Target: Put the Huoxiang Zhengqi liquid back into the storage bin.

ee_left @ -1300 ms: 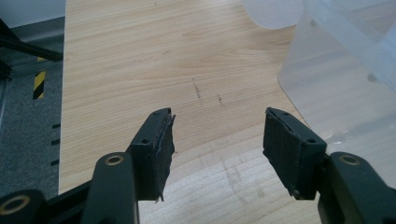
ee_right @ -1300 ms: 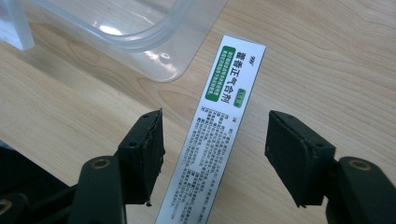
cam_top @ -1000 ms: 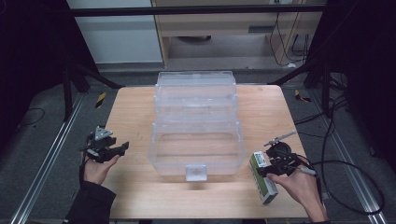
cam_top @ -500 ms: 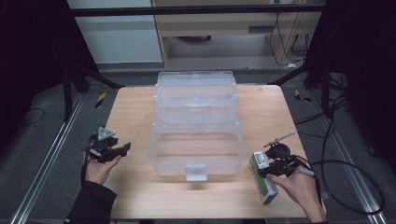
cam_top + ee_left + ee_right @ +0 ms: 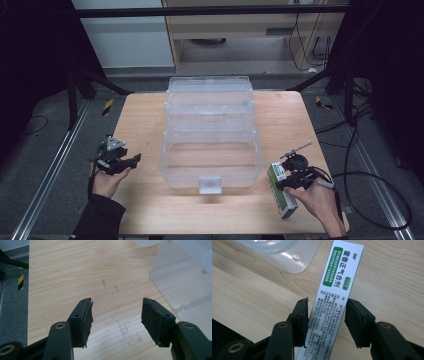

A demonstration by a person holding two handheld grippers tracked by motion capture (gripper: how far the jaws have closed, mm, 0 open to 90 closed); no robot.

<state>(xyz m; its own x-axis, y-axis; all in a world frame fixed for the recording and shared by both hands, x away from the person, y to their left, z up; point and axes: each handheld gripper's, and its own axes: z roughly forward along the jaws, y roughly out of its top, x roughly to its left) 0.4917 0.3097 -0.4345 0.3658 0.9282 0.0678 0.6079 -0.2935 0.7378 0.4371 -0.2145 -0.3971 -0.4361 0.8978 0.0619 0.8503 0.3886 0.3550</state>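
Observation:
A long white and green medicine box [image 5: 339,277] lies flat near the table's front right corner [image 5: 281,195]. My right gripper [image 5: 327,315] straddles it from above. Its jaws have just been closing with the box between them, and both pads now meet the box's long sides. In the high view the right gripper [image 5: 286,181] sits over the box's far end. My left gripper [image 5: 116,312] is open with nothing between its jaws, held over bare wood at the table's left edge [image 5: 131,161].
A large clear plastic storage box [image 5: 210,125] with stepped tiers stands in the middle of the wooden table [image 5: 145,120]. Its wall [image 5: 185,277] is close to the right of the left gripper, and its rim [image 5: 287,255] is near the medicine box.
The right gripper's jaws have narrowed around the medicine box, and the hand shifted only slightly. The left hand and gripper have stayed where they were.

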